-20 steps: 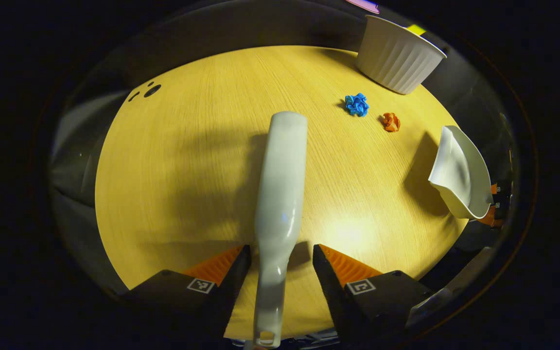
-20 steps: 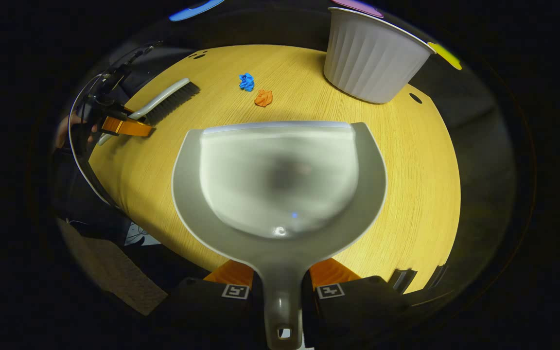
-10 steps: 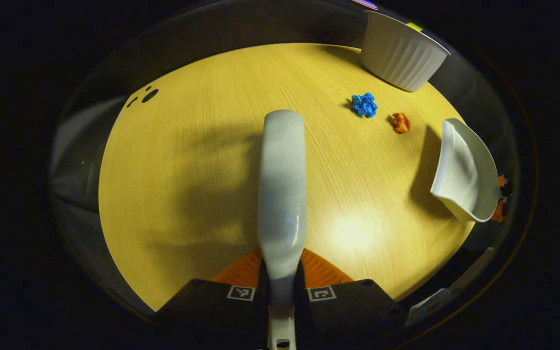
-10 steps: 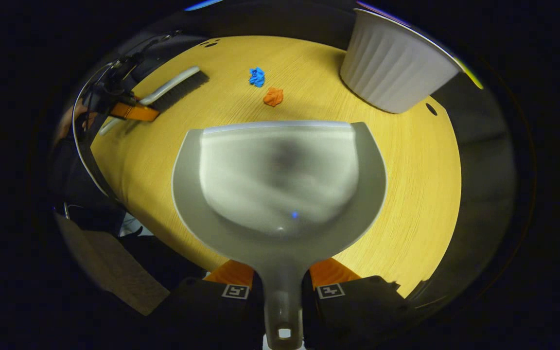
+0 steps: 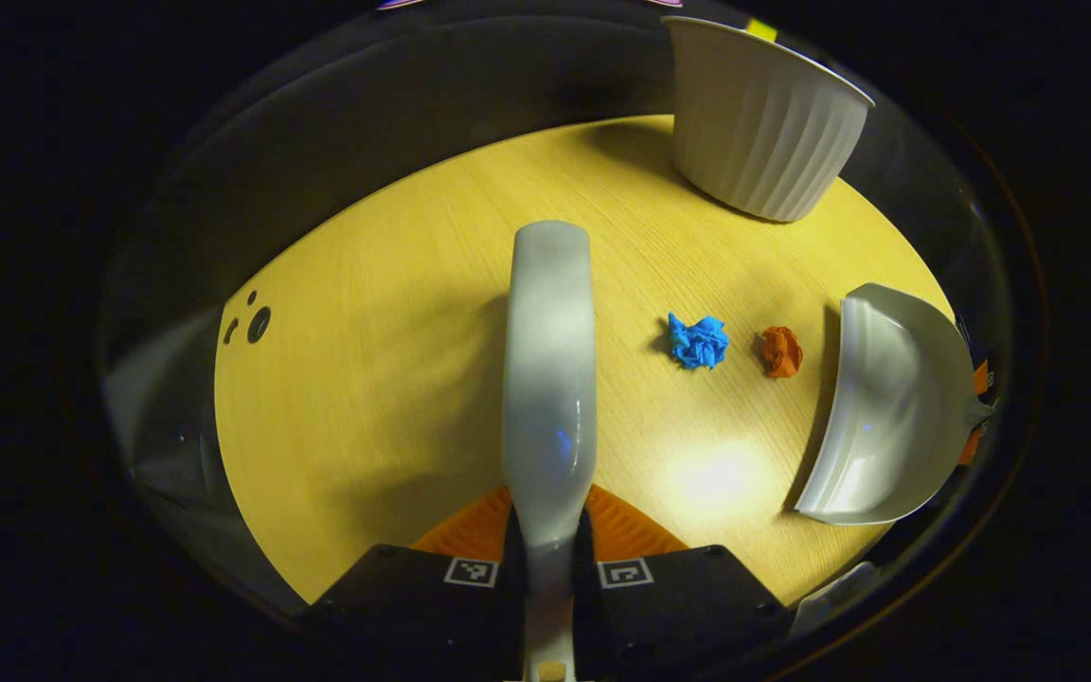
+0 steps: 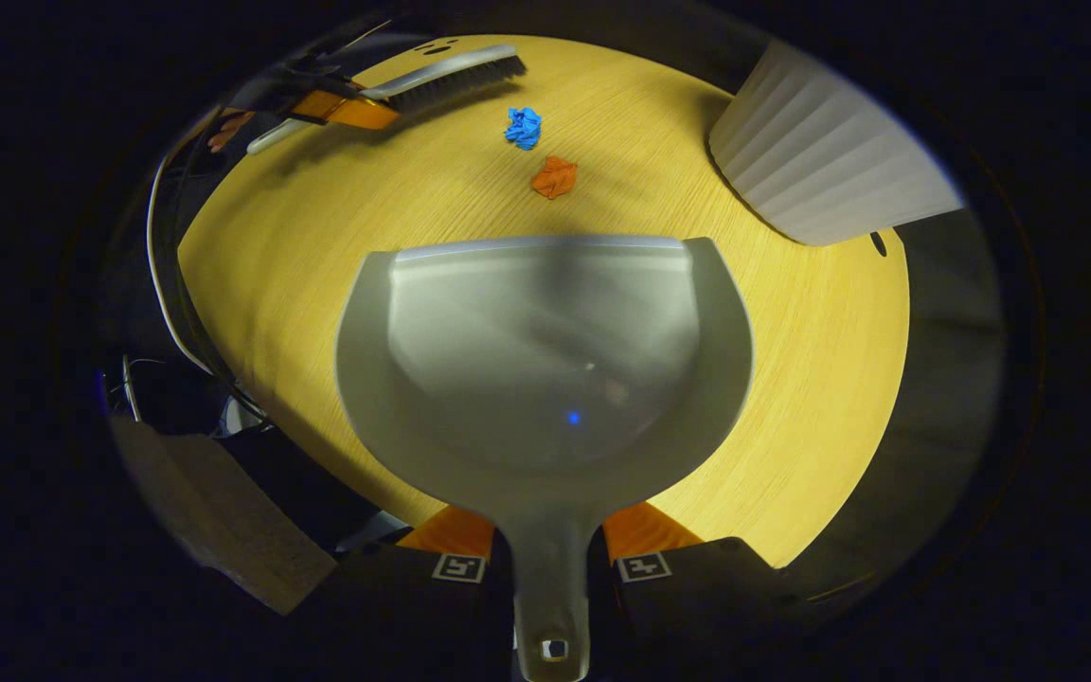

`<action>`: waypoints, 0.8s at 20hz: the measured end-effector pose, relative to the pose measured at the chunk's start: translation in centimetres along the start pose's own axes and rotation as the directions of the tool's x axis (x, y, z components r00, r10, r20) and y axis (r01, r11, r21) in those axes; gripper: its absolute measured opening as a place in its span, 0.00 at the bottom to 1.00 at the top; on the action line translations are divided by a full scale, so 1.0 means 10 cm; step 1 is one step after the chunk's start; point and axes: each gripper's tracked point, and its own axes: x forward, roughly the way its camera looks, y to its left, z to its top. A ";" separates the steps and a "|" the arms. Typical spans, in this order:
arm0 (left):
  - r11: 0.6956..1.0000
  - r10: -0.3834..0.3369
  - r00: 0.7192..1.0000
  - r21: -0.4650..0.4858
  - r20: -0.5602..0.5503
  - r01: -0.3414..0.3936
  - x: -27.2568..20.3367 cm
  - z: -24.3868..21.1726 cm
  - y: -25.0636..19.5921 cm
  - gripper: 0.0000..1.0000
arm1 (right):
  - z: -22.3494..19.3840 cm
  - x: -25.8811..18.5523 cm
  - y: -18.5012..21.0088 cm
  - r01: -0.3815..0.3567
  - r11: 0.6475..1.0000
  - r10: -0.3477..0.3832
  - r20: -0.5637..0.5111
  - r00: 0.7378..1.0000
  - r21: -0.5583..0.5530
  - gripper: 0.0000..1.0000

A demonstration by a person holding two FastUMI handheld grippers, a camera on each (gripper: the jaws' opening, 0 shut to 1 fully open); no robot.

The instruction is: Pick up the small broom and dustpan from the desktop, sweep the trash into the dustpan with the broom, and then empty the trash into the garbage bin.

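Note:
My left gripper (image 5: 550, 540) is shut on the handle of the white broom (image 5: 550, 369), whose back points away from me over the wooden desktop (image 5: 394, 379). To the broom's right lie a crumpled blue paper ball (image 5: 698, 341) and an orange paper ball (image 5: 779, 350). Just right of them the white dustpan (image 5: 886, 407) faces them. My right gripper (image 6: 548, 549) is shut on the dustpan's handle; the dustpan (image 6: 545, 360) opens toward the orange ball (image 6: 555, 177) and blue ball (image 6: 524, 127). The broom (image 6: 441, 80) shows its dark bristles at the far left, with the left gripper's fingers (image 6: 356, 112) on it.
A white ribbed garbage bin (image 5: 759, 118) stands at the table's far right corner, seen also as the bin (image 6: 825, 161) to the right of the dustpan. Small dark holes (image 5: 257, 324) mark the tabletop at left. A hand (image 6: 228, 133) holds the left gripper.
The left gripper closed on the broom handle and lifted it, moving forward toward the paper balls. The dustpan moved closer to the orange ball and tilted down.

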 end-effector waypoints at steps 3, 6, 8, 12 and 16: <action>0.999 -0.016 0.999 0.045 -0.032 0.017 0.12 0.09 -0.13 0.24 | 0.01 0.02 -0.01 -0.001 1.000 0.001 -0.018 1.000 -0.001 0.35; 0.997 -0.039 0.998 0.057 -0.059 0.043 0.22 0.10 -0.26 0.24 | 0.01 0.03 -0.02 0.003 1.000 -0.003 -0.026 1.000 -0.002 0.35; 0.996 -0.058 0.996 0.069 -0.068 0.063 0.27 0.10 -0.34 0.24 | 0.02 0.04 -0.02 0.005 1.000 -0.005 -0.029 1.000 -0.002 0.35; 0.985 -0.133 0.988 0.099 -0.084 0.141 0.22 0.10 -0.61 0.23 | 0.02 0.06 -0.03 -0.004 1.000 0.004 -0.024 1.000 -0.005 0.40; 0.953 -0.266 0.956 0.117 -0.120 0.280 0.10 0.04 -1.03 0.24 | -0.01 0.12 -0.06 -0.022 1.000 0.022 -0.014 1.000 -0.005 0.35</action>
